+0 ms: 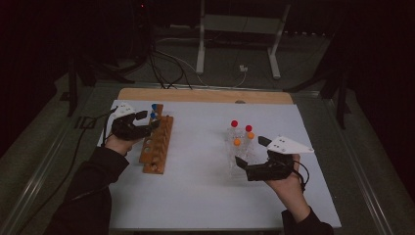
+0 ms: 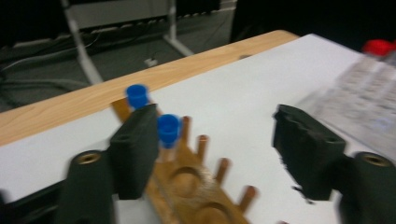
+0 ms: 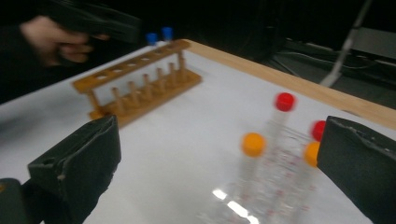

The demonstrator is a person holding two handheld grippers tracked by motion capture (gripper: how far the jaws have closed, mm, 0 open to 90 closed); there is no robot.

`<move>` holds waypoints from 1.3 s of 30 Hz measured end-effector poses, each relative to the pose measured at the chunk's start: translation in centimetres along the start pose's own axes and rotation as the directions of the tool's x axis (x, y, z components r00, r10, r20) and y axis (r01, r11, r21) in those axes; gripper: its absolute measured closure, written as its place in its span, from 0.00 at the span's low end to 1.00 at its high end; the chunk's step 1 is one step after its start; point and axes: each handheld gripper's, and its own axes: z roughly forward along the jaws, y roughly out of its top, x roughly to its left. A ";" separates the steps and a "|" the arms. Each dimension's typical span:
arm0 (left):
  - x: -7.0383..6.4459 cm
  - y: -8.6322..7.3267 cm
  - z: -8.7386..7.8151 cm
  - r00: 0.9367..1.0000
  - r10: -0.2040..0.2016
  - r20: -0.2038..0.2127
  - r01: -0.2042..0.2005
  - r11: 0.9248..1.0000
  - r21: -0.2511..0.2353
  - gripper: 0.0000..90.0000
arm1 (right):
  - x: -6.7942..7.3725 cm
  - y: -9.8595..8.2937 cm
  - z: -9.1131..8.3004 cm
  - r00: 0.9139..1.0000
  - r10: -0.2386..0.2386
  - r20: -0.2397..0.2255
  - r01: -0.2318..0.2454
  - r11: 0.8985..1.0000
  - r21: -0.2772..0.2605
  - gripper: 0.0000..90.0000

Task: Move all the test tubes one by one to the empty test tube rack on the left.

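Note:
A wooden test-tube rack lies on the white table at the left, with two blue-capped tubes standing at its far end. My left gripper is open just beside those tubes; one blue cap sits by its left jaw and a second blue cap is behind it. On the right, a clear plastic rack holds tubes with red caps and orange caps. My right gripper is open next to it, jaws wide on either side of an orange-capped tube.
A wooden strip runs along the table's far edge. Behind it are a white stand and cables on the dark floor. A metal frame borders the table. Bare white surface lies between the two racks.

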 end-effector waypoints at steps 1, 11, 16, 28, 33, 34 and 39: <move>-0.4 0.0 -0.3 1.000 -0.001 0.018 0.001 1.000 0.002 0.23 | -0.4 -0.1 0.0 1.000 -0.003 0.017 0.003 1.000 0.007 0.00; -4.6 -0.6 -3.3 0.987 0.034 0.158 -0.032 0.999 -0.010 0.03 | -2.5 -2.7 2.3 0.997 0.050 0.062 -0.056 0.993 0.099 0.17; -5.8 -1.3 -4.2 0.978 0.046 0.206 -0.042 0.999 -0.025 0.03 | -2.7 -3.7 3.9 0.996 0.072 0.059 -0.080 0.986 0.145 0.33; -6.6 -2.6 -4.1 0.971 0.064 0.230 -0.067 0.998 0.008 0.03 | -2.9 -4.3 7.2 0.992 0.097 0.087 -0.113 0.970 0.215 0.63; -6.8 -2.5 -4.1 0.969 0.071 0.237 -0.075 0.997 0.009 0.03 | -2.9 -4.4 7.9 0.992 0.082 0.094 -0.103 0.965 0.241 0.73; -6.9 -2.5 -4.2 0.969 0.075 0.235 -0.079 0.997 0.007 0.03 | -2.8 -4.4 8.0 0.992 0.084 0.093 -0.104 0.965 0.242 0.75; -7.0 -2.4 -4.1 0.968 0.080 0.238 -0.084 0.996 0.009 0.03 | -2.6 -4.3 8.3 0.994 0.067 0.090 -0.087 0.965 0.246 0.81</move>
